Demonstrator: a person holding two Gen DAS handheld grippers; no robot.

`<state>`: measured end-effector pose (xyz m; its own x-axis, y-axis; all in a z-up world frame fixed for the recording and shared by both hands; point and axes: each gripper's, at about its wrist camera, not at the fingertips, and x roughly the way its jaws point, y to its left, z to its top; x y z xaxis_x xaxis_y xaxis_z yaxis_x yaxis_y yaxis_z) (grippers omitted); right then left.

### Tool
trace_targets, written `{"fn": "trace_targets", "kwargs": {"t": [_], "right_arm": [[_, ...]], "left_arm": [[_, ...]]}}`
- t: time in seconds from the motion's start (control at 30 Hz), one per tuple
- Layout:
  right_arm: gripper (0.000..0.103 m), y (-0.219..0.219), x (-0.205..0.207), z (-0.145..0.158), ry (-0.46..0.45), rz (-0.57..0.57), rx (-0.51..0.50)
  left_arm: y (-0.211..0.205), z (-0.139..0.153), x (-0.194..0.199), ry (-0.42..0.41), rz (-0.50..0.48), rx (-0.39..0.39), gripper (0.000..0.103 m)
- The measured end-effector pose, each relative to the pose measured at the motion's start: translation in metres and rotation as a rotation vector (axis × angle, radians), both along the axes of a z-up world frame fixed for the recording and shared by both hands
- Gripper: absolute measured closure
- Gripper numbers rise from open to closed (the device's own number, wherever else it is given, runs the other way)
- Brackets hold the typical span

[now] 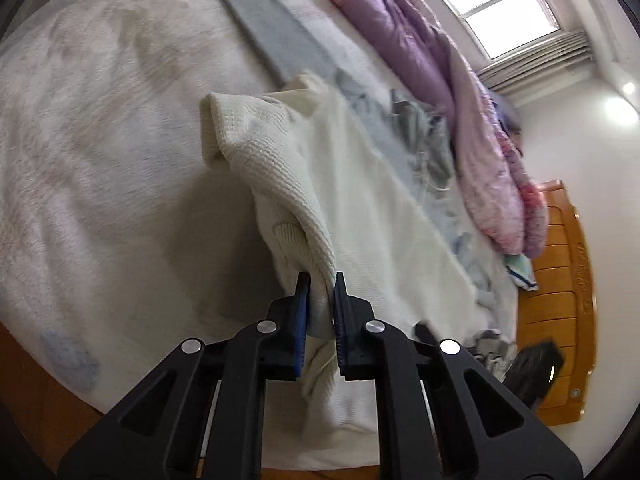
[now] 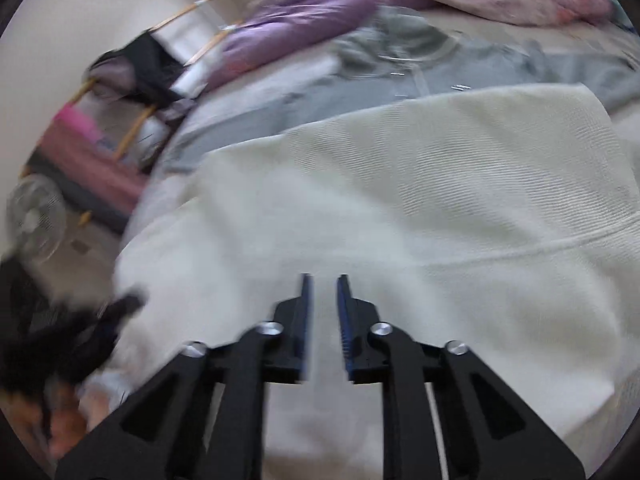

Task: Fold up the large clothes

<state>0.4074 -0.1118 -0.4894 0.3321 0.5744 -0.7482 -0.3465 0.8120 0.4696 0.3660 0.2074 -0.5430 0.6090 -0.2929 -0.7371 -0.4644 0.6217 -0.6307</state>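
Left gripper clenched on cream sweater, right gripper released, fleecy white bed, purple duvet, bright window

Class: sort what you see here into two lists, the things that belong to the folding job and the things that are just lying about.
Belongs to the job:
- cream knit sweater
- left tool, shut on the sweater
- right tool, over the sweater, gripping nothing

Just lying about:
- purple quilt
- grey garment
- fan
- wooden bed frame

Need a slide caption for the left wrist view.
Left hand-held gripper clamps a fold of the cream knit sweater, lifting it above the white bed.
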Motion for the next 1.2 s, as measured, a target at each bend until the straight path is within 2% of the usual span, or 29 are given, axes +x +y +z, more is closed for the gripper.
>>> {"fn": "trace_targets", "kwargs": {"t": [0.03, 0.07, 0.13, 0.27, 0.4, 0.53, 0.6, 0.63, 0.67, 0.7, 0.73, 0.8, 0.83, 0.87, 0.9, 0.93, 1.07, 1.13, 1.2], "right_arm": [[0.057, 0.004, -0.007, 0.006, -0.016, 0.021, 0.004], [0.049, 0.008, -0.02, 0.016, -0.046, 0.057, 0.021], [0.048, 0.021, -0.033, 0.026, -0.067, 0.125, 0.047], [0.046, 0.057, -0.041, 0.021, -0.082, 0.212, 0.061], [0.046, 0.087, -0.031, 0.003, -0.074, 0.248, 0.104], [0.046, 0.114, -0.018, -0.01, -0.08, 0.257, 0.1], [0.053, 0.121, -0.013, -0.014, -0.077, 0.261, 0.098], [0.064, 0.124, -0.012, -0.016, -0.076, 0.269, 0.098], [0.08, 0.126, -0.01, -0.016, -0.079, 0.272, 0.093], [0.087, 0.129, -0.01, -0.017, -0.081, 0.268, 0.049], [0.088, 0.128, -0.009, -0.018, -0.068, 0.268, 0.043], [0.09, 0.121, -0.005, -0.02, -0.038, 0.243, 0.053], [0.09, 0.115, -0.002, -0.02, -0.024, 0.223, 0.057], [0.091, 0.11, 0.0, -0.02, -0.005, 0.205, 0.078], [0.091, 0.1, 0.004, -0.018, 0.021, 0.171, 0.121], [0.091, 0.091, 0.007, -0.015, 0.04, 0.134, 0.164], [0.091, 0.039, 0.02, 0.0, 0.103, -0.041, 0.341], [0.091, -0.003, 0.02, 0.006, 0.136, -0.167, 0.451], [0.091, -0.043, 0.017, 0.009, 0.154, -0.272, 0.528]], "left_arm": [[-0.002, 0.004, 0.003, -0.003, 0.002, -0.006, 0.092], [-0.004, 0.008, 0.007, -0.009, -0.002, -0.007, 0.092], [-0.007, 0.012, 0.008, -0.005, -0.011, 0.004, 0.092], [-0.016, 0.019, 0.014, -0.001, -0.032, 0.019, 0.093], [-0.018, 0.023, 0.013, 0.002, -0.043, 0.035, 0.093], [-0.019, 0.02, 0.017, 0.013, -0.059, 0.059, 0.095], [-0.02, 0.019, 0.021, 0.022, -0.061, 0.078, 0.095], [-0.021, 0.019, 0.023, 0.02, -0.06, 0.086, 0.095], [-0.021, 0.018, 0.024, 0.025, -0.058, 0.093, 0.095], [-0.021, 0.017, 0.025, 0.029, -0.061, 0.081, 0.095], [-0.021, 0.016, 0.025, 0.032, -0.064, 0.071, 0.095], [-0.025, 0.025, 0.021, -0.006, -0.064, 0.094, 0.093], [-0.026, 0.032, 0.017, -0.031, -0.057, 0.099, 0.081], [-0.027, 0.04, 0.011, -0.061, -0.047, 0.095, 0.06], [-0.027, 0.048, 0.005, -0.084, -0.022, 0.103, 0.051], [-0.026, 0.056, -0.002, -0.119, -0.002, 0.106, 0.048], [-0.027, 0.075, -0.013, -0.162, 0.043, 0.139, 0.048], [-0.032, 0.075, -0.01, -0.146, 0.049, 0.171, 0.048], [-0.041, 0.066, 0.001, -0.103, 0.038, 0.158, 0.048]]}}
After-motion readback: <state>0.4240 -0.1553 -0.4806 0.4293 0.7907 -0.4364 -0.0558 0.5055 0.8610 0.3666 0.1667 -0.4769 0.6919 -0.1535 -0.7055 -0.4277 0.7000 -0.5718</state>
